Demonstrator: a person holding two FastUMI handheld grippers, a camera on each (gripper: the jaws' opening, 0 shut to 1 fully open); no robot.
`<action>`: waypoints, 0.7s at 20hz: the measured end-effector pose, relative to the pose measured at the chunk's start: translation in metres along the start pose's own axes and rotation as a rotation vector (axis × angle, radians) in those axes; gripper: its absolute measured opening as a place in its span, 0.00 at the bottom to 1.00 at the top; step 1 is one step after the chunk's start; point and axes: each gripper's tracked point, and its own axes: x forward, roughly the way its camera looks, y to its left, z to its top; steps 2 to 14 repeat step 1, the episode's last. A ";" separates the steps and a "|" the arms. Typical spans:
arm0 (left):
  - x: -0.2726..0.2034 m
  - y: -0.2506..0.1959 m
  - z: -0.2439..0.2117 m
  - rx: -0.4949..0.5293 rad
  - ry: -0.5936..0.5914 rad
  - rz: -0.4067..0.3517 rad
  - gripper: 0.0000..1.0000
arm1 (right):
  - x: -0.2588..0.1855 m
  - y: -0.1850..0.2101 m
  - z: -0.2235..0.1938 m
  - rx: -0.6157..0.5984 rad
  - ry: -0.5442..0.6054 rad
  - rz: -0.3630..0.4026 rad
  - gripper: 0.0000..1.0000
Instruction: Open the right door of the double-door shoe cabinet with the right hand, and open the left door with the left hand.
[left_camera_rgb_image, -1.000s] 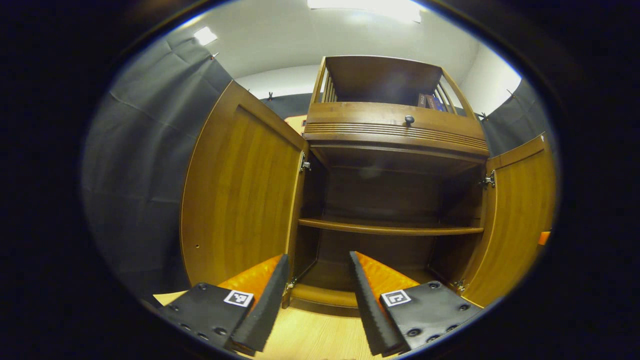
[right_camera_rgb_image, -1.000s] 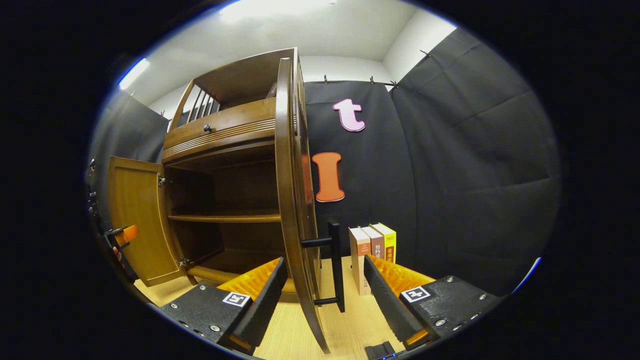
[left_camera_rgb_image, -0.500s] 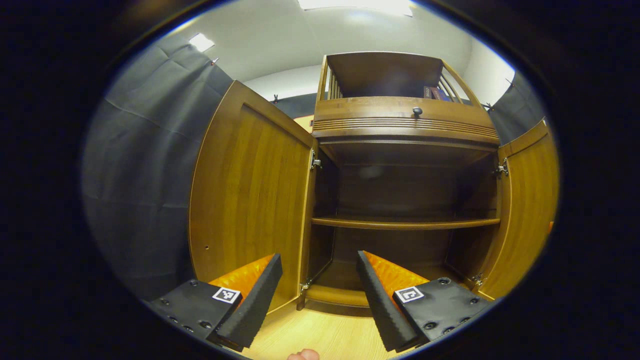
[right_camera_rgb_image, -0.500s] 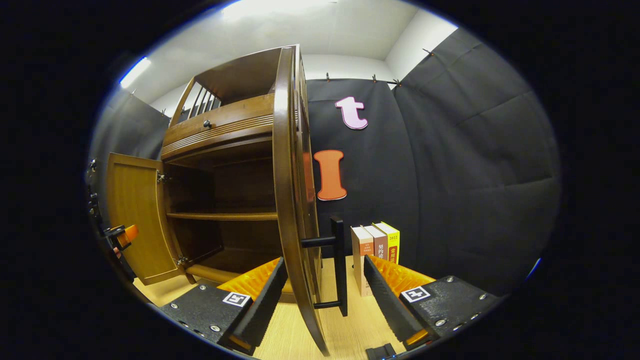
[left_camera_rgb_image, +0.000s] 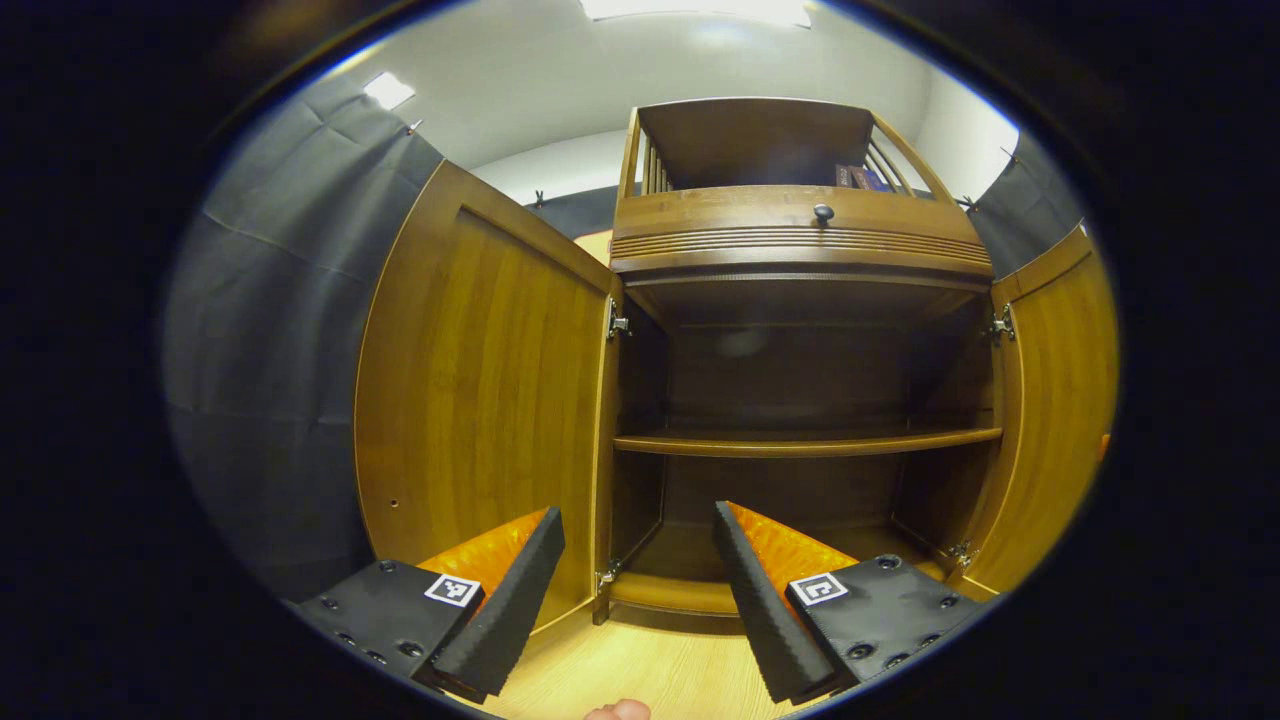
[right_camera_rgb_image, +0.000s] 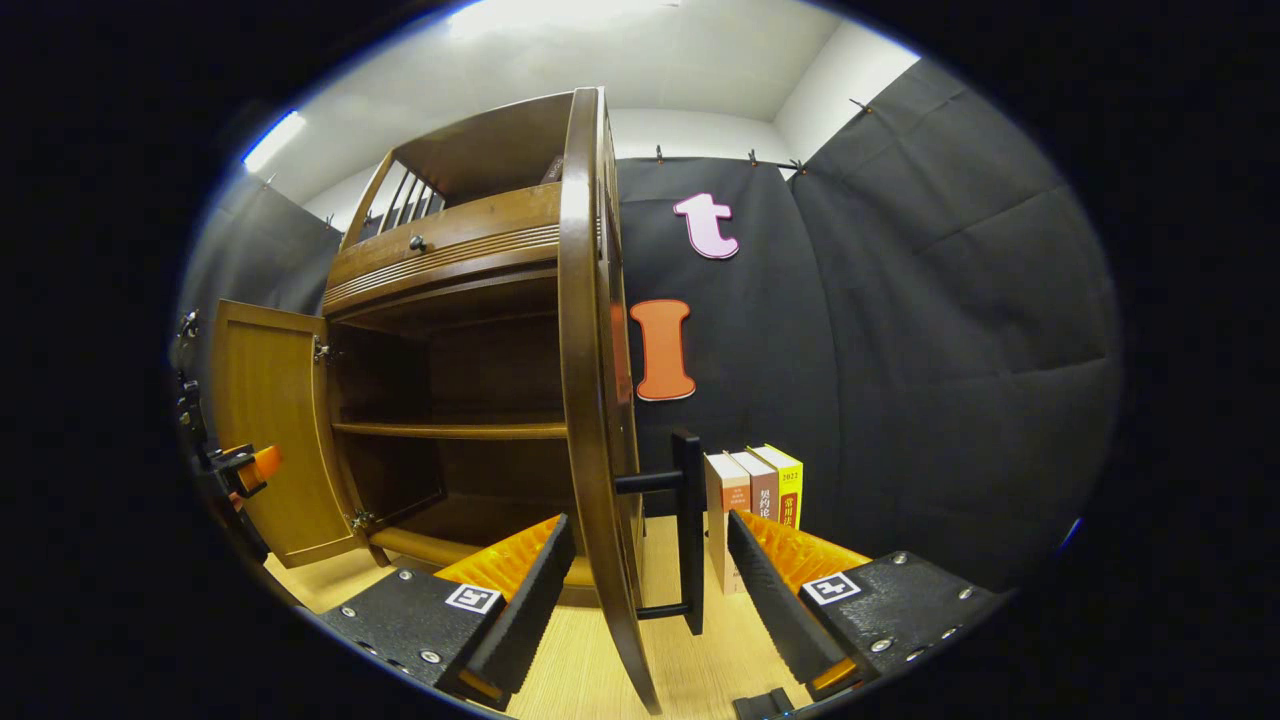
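Both doors of the cabinet (left_camera_rgb_image: 800, 260) already stand swung out, so your job looks nearly done and what remains is to draw the tools clear. Your left gripper (left_camera_rgb_image: 635, 590) has its fingers spread wide and empty, aimed into the open lower compartment; the left door (left_camera_rgb_image: 480, 390) stands just beyond the left finger, apart from it, its inner face turned toward you. The shelf (left_camera_rgb_image: 800, 442) crosses above and beyond both fingertips, and nothing lies on it. Your right gripper (right_camera_rgb_image: 645, 590) is likewise released, yet the edge of the right door (right_camera_rgb_image: 590, 400) runs up between its two fingers, with the black handle (right_camera_rgb_image: 688, 530) standing in the same gap nearer the right finger; I see no pad pressing on either. That straddle suits guiding the door outward without pinching it. A few books (right_camera_rgb_image: 752, 500) stand on the floor beyond the right finger, so back straight out.
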 end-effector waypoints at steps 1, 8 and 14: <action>0.000 -0.001 0.000 -0.001 0.002 -0.005 0.93 | -0.001 0.000 0.000 0.000 0.001 0.001 1.00; 0.000 -0.001 0.000 -0.001 0.002 -0.005 0.93 | -0.001 0.000 0.000 0.000 0.001 0.001 1.00; 0.000 -0.001 0.000 -0.001 0.002 -0.005 0.93 | -0.001 0.000 0.000 0.000 0.001 0.001 1.00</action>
